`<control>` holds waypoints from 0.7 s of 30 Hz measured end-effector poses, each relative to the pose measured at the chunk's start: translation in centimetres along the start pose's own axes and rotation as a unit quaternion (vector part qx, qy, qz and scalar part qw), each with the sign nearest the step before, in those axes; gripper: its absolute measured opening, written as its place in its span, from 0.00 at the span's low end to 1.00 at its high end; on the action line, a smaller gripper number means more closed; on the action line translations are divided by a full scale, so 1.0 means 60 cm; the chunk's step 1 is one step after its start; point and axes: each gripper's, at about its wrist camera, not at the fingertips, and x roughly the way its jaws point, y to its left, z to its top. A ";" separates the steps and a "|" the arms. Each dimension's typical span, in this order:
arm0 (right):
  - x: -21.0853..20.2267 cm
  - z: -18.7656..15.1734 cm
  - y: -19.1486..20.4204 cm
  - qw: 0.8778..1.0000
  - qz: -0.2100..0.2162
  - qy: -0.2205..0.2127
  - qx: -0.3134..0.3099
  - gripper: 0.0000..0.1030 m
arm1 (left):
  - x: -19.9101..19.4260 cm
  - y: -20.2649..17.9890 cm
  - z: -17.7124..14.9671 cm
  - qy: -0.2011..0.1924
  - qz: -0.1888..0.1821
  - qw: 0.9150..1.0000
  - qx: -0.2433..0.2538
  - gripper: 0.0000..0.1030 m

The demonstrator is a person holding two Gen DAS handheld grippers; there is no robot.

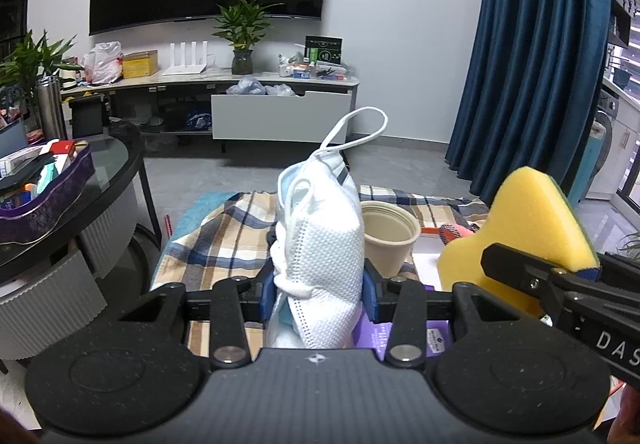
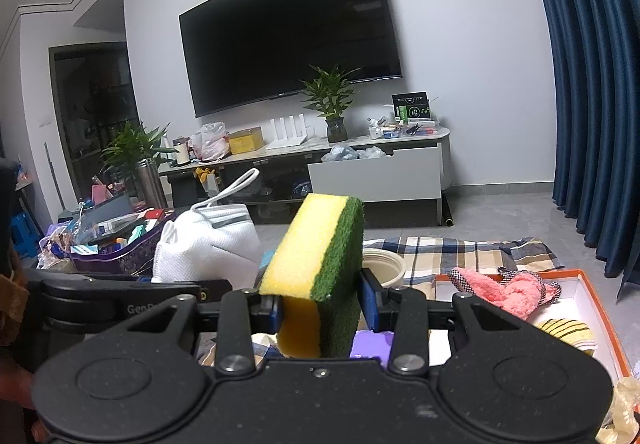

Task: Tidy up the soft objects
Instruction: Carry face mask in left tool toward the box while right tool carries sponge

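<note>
Above the blue-and-tan plaid cloth [image 1: 224, 240], your left claw [image 1: 319, 290] is clamped on a bundle of white and pale-blue face masks [image 1: 320, 228], held upright with one white ear loop [image 1: 360, 128] arching over the top, while your right claw [image 2: 320, 304] is clamped on a yellow sponge with a green scouring face [image 2: 316, 248], raised just beside the masks. Below and between them stands a beige paper cup [image 1: 390, 238], and to the right an orange-rimmed white box lid [image 2: 588, 284] holds a pink fluffy cloth piece [image 2: 508, 288] and a yellow striped pad [image 2: 568, 328].
</note>
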 end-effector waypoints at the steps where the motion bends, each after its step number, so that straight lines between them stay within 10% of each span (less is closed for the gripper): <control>1: -0.001 0.000 -0.002 1.000 -0.001 -0.001 0.001 0.44 | 0.001 -0.002 0.001 0.001 -0.002 1.000 0.001 0.41; 21: -0.012 0.003 -0.054 0.999 -0.034 -0.007 0.020 0.44 | 0.030 -0.045 0.003 0.013 -0.035 0.999 0.019 0.41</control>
